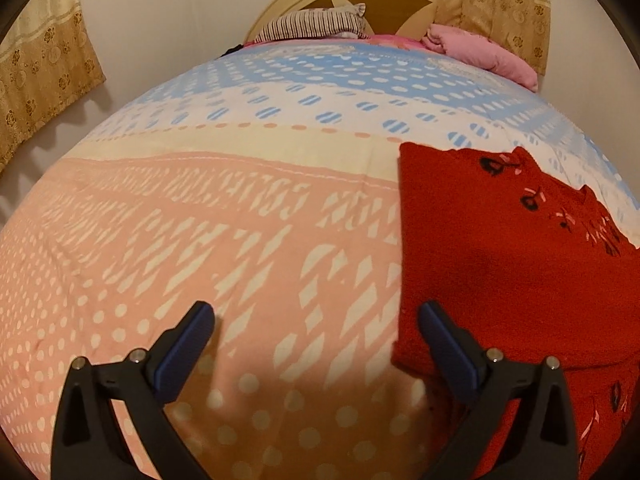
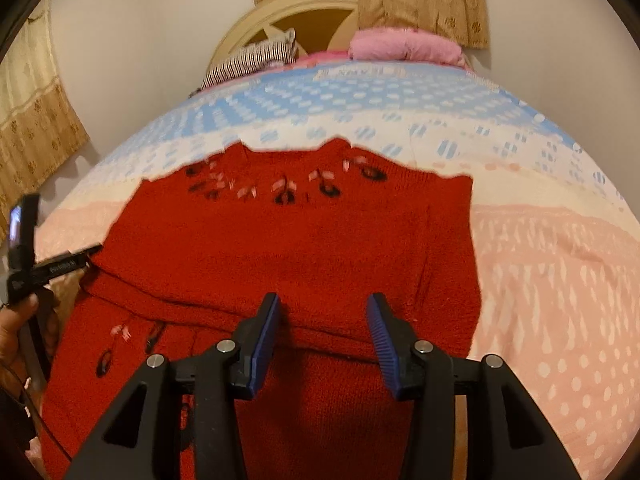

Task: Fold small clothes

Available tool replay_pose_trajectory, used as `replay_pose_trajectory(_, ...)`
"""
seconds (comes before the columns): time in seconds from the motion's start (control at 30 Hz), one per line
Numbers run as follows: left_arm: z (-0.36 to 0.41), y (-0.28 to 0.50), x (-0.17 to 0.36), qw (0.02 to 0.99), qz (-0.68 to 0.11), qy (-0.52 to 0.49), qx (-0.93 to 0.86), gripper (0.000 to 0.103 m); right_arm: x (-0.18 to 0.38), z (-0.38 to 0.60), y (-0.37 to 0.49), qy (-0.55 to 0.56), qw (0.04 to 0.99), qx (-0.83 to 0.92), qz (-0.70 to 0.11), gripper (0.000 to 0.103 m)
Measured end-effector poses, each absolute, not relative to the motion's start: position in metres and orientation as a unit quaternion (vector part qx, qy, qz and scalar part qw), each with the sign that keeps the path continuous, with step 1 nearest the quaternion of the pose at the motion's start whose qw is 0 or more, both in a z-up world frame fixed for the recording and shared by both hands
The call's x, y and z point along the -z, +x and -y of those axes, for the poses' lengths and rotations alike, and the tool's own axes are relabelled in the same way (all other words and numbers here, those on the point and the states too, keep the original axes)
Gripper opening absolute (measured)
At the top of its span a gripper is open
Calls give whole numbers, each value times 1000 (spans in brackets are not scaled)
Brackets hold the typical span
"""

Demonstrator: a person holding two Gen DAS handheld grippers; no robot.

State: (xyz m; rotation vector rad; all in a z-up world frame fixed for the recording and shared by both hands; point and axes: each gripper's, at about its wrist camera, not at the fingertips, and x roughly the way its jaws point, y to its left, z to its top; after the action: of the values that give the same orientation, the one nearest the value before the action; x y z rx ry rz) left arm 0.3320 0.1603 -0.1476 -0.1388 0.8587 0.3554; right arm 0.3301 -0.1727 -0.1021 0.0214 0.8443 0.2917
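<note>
One red sweater (image 2: 280, 240) is lying folded on the bedspread (image 1: 200, 240), whose lettering is not readable. Left gripper (image 1: 316, 314) is gaping wide, empty, left of it; right gripper (image 2: 323, 304) is hovering half-open above its near edge. Two pillows (image 1: 312, 24) are sitting far.

The left gripper (image 1: 316, 314) is held tilted downward with its jaws spread wide and nothing gripped between them; its right finger (image 1: 444, 344) is seen over the left edge of the red sweater (image 1: 500, 264), its left finger off that edge. The right gripper (image 2: 323, 312) is angled downward above the sweater's near folded part, its blue pads (image 2: 266, 336) parted with nothing clamped. At the sweater's left side, a hand (image 2: 16, 328) is seen gripping the left tool's handle.
</note>
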Motion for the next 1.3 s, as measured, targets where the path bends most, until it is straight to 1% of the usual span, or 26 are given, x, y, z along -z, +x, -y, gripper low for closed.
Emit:
replay_pose_trajectory(0.1,-157,322,140,900,-399,-66,-163,103,105,177,333,26,898,-151,-413,53)
replay_pose_trajectory(0.47,-142,281,116,922,-363,-47,-124,103,96,175,317,18,902,-144,-406,53)
replay_pose_trajectory(0.77,-123,257,108,928,-358,-39,-98,103,93,178,280,-1,903,-152,-403,53)
replay_pose_trajectory(1.3,-102,218,109,928,-364,-38,-72,103,96,177,222,-21,897,-169,-408,54)
